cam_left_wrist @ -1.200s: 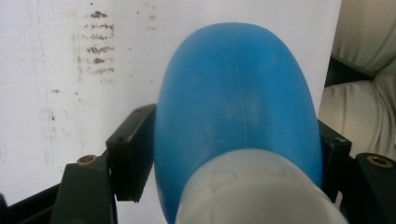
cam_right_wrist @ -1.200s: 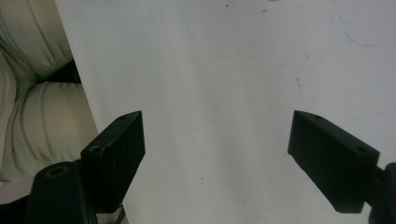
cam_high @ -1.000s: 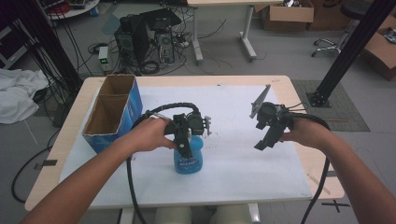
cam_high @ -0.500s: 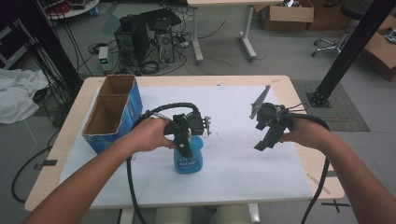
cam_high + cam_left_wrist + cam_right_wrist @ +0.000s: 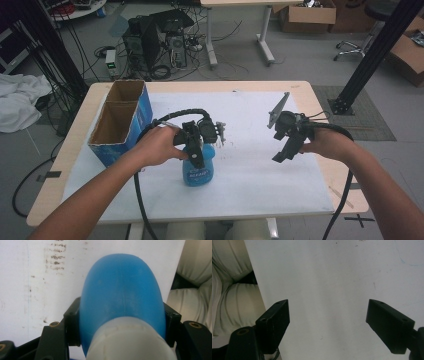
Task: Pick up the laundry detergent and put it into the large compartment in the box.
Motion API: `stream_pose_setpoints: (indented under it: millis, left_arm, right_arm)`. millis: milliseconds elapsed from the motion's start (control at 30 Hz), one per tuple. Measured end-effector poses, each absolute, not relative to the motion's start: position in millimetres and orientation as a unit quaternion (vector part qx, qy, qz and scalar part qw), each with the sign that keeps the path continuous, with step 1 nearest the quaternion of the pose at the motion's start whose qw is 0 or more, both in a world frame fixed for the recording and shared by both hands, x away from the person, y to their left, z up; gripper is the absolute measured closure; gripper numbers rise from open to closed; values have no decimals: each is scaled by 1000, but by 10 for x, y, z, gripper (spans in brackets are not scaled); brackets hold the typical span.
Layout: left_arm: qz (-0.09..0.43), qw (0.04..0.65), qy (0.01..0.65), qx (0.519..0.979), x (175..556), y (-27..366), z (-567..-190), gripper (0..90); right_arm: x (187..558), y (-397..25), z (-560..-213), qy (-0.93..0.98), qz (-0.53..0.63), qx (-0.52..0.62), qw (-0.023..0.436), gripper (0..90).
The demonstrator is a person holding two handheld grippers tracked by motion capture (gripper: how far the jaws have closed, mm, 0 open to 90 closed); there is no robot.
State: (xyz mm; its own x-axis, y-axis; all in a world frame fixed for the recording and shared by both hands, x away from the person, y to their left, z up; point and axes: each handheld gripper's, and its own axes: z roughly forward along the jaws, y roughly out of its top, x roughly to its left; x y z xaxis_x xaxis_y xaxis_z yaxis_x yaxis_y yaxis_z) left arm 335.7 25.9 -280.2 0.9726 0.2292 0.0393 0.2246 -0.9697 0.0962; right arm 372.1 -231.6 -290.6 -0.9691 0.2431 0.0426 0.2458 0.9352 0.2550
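Observation:
A blue plastic bottle (image 5: pixel 199 172) with a white cap stands upright on the white sheet (image 5: pixel 250 180) near the table's front middle. My left gripper (image 5: pixel 196 154) comes down on it from above and is shut on its upper part. In the left gripper view the blue bottle (image 5: pixel 122 295) sits squeezed between the two black jaws, with its white cap (image 5: pixel 130 340) nearest the camera. My right gripper (image 5: pixel 281 156) hovers over the sheet at the right, open, with nothing between its fingers (image 5: pixel 274 322).
A blue cardboard box (image 5: pixel 120 122) with two open compartments stands at the table's left side. The wooden table edge (image 5: pixel 345 185) shows beyond the sheet at the right. Pale cushions (image 5: pixel 229 290) lie past the table's near edge. Cables trail from both grippers.

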Motion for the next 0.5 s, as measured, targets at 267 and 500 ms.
stream_pose_setpoints:
  millis: [267,500]
  left_arm:
    - [34,70,141,987,3260,360,-2525,379]
    - [41,83,195,976,3251,393,-2264,379]
  right_arm:
    - [3679,-2275,-2875,-984,-135,-116,2,191]
    - [3648,-2241,-2846,-985,-137,-105,-2,191]
